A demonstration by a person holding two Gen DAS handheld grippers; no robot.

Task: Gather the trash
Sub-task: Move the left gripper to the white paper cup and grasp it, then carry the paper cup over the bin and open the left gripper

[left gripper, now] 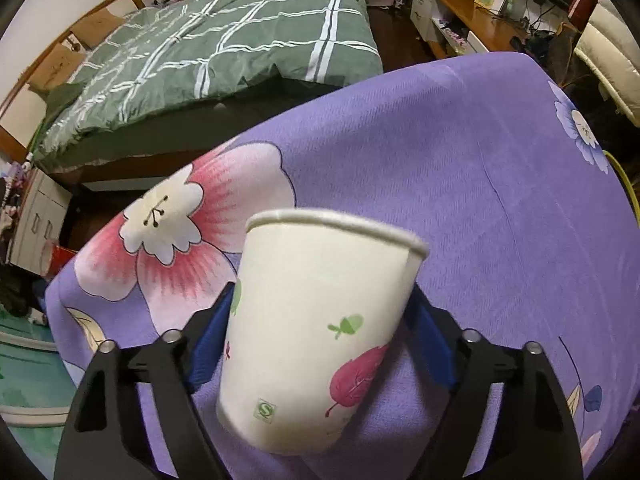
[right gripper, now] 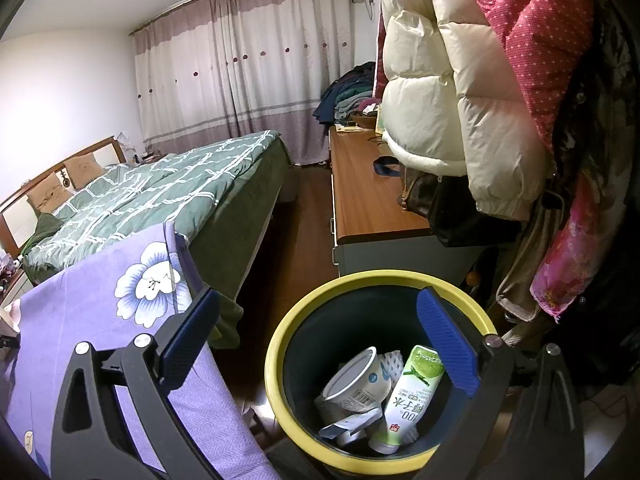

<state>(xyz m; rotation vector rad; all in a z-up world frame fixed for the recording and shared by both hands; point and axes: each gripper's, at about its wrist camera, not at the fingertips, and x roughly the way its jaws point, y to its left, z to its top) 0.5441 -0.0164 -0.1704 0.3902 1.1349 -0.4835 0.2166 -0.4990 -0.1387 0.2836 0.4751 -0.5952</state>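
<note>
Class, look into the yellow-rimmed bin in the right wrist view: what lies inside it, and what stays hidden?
Inside the bin lie a white tub, a green-and-white carton, a white ridged piece and a small wrapper. These cover the bottom, so anything beneath them cannot be seen.

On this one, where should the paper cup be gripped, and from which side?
Grip the paper cup across its side wall, mid-height, below the rolled rim, one pad each side. It stands tilted on the purple cloth, and the left gripper already straddles it that way.
</note>
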